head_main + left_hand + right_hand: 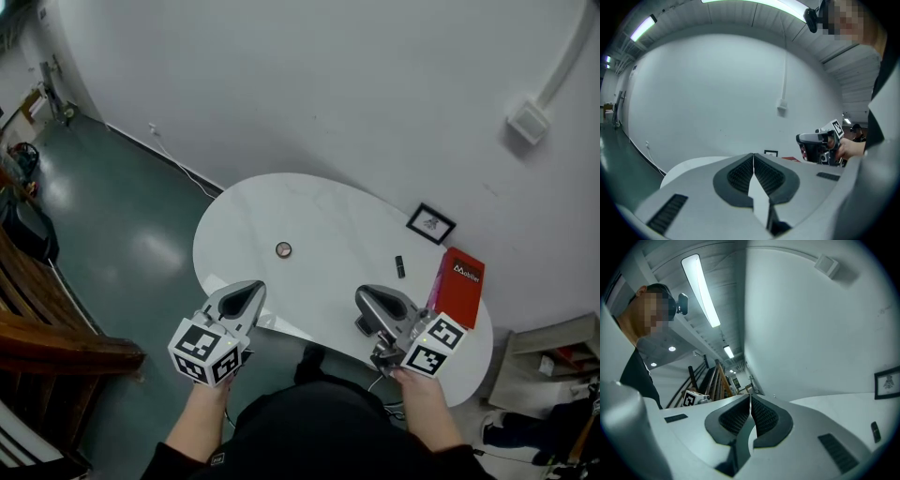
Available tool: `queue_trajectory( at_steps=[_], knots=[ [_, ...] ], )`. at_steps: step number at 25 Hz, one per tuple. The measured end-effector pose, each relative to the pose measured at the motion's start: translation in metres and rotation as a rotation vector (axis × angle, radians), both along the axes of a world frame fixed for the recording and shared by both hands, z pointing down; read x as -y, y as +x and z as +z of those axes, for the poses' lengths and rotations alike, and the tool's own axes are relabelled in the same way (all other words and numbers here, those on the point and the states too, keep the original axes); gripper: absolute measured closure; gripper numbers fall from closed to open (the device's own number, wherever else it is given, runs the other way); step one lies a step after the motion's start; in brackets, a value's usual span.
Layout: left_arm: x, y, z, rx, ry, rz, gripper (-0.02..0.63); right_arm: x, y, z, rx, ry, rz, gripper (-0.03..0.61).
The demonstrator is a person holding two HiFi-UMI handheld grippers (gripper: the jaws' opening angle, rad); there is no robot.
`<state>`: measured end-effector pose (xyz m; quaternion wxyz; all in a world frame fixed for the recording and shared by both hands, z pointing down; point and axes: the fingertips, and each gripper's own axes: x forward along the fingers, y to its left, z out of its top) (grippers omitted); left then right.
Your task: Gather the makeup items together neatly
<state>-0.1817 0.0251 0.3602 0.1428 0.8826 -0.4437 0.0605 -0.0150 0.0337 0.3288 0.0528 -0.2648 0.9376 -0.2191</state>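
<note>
A white oval table stands by the wall. A small round case lies near its middle, with a small dark stick well apart to the right. A red box and a framed picture sit at the right end. The left gripper and right gripper hover over the near edge, jaws together.

The white table looks smooth and faintly glossy — the green floor shinier, the left gripper matt grey plastic.

Left grey marker-cube tongs closed, empty. Right grey tongs closed, empty. Both hand-held, pointing forward, well apart.
</note>
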Motion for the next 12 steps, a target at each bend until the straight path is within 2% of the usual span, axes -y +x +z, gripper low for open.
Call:
queue_trajectory(
  at_steps=[5,12],
  knots=[
    [0.056,0.020,-0.006,0.021,0.004,-0.013,0.600,0.054,0.031,-0.006,0.015,0.004,0.010,0.541],
    [0.091,0.048,0.001,0.059,-0.030,0.033,0.600,0.094,0.055,0.004,0.054,-0.035,0.050,0.541]
  ],
)
